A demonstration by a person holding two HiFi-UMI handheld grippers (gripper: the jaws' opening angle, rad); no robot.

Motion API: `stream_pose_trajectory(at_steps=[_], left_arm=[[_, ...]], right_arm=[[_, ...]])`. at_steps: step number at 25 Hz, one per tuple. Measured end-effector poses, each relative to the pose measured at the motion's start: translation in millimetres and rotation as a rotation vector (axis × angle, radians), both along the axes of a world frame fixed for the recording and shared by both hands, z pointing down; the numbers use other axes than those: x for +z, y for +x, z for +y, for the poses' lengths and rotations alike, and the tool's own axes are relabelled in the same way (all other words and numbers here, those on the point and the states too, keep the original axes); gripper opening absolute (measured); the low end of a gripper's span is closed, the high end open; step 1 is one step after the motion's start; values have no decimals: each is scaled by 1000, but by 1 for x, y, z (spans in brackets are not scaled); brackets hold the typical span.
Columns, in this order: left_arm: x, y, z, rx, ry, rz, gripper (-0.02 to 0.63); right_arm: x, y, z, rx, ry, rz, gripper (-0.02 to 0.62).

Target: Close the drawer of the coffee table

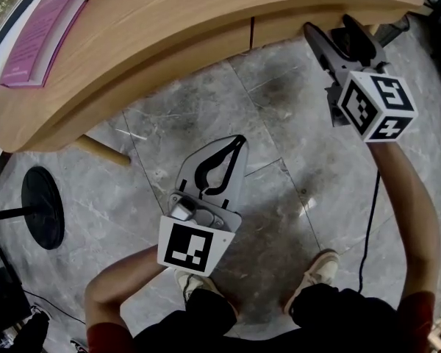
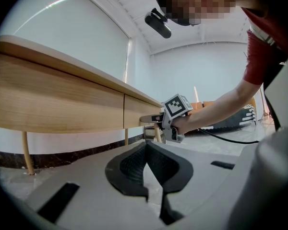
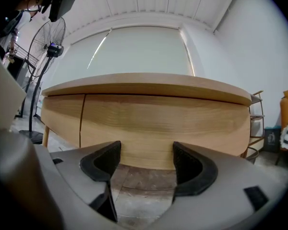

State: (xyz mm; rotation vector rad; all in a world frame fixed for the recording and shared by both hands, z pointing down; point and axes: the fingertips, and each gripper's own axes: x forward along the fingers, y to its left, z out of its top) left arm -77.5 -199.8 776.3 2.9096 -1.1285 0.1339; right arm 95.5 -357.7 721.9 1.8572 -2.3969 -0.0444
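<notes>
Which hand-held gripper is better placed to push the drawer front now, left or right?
Right. The right hand-held gripper is close up to the drawer front, jaws apart and facing it squarely. The left hand-held gripper hangs lower over the floor, away from the table, jaws together.

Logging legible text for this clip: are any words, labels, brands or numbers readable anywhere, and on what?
Pink book on the coffee table: it carries print, too blurred to read.
Left gripper and right gripper, marker cubes: black-and-white square patterns only, no words.
Nothing else carries text.
</notes>
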Motion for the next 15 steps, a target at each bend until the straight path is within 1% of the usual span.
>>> stream_pose_trajectory(at_steps=[9,13,15], left_arm=[[2,-3,-2,-9,-3,-6,6],[4,-5,-3,-17,-1,-12,6],[4,-5,-2,-20,3,-16,6]], right_arm=[[0,0,0,-2,12,8,318],[3,6,6,8,1,-46,318],[9,11,14,8,-8,-47,318]])
